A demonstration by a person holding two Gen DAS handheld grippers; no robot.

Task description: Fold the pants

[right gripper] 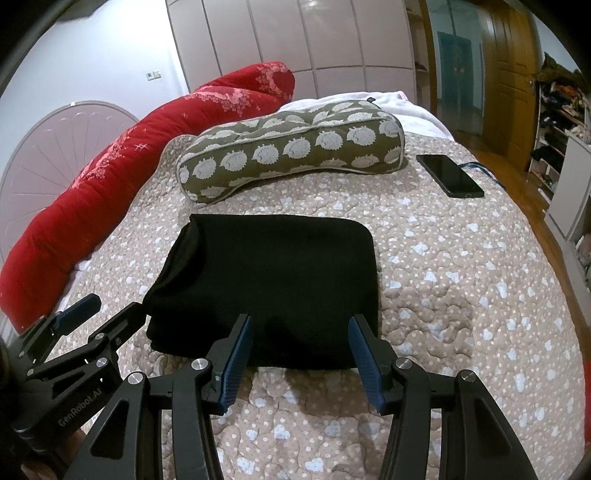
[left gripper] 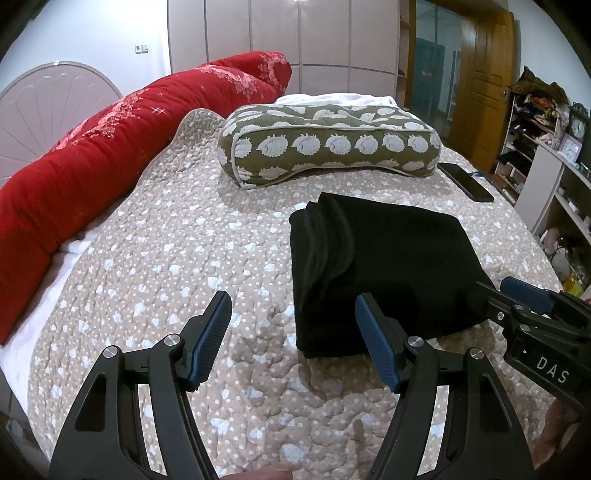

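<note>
Bed (left gripper: 166, 258) covered by a quilted beige spread with pale blue hearts and white dots; it carries everything below. A rounded white headboard (left gripper: 48, 107) stands at its left end, and a pale panelled wardrobe (left gripper: 277, 33) rises behind it.

Red floral bolster (left gripper: 110, 147), long and rolled, lies along the left side of the bed from the headboard end toward the wardrobe.

Olive cushion (left gripper: 325, 140) printed with white hedgehogs lies across the far part of the spread, its left end near the bolster.

Pants (right gripper: 273, 280), black, lie folded into a compact, thick rectangle on the spread, in front of the cushion and apart from it. The stacked layers show along the left edge in the left wrist view (left gripper: 380, 269); the near edge lies closest to both tools.

Left hand-held gripper (left gripper: 295, 343), released: its blue-padded jaws stand apart over bare spread, the right pad just at the near left corner of the pants, nothing between them.

Right hand-held gripper (right gripper: 301, 354), likewise released: its jaws stand apart on either side of the middle of the pants' near edge, and no fabric is pinched. It hangs just beside the left tool.

Phone (right gripper: 448, 175), dark and face up, lies flat on the spread to the right of the cushion, well apart from the pants.
</note>
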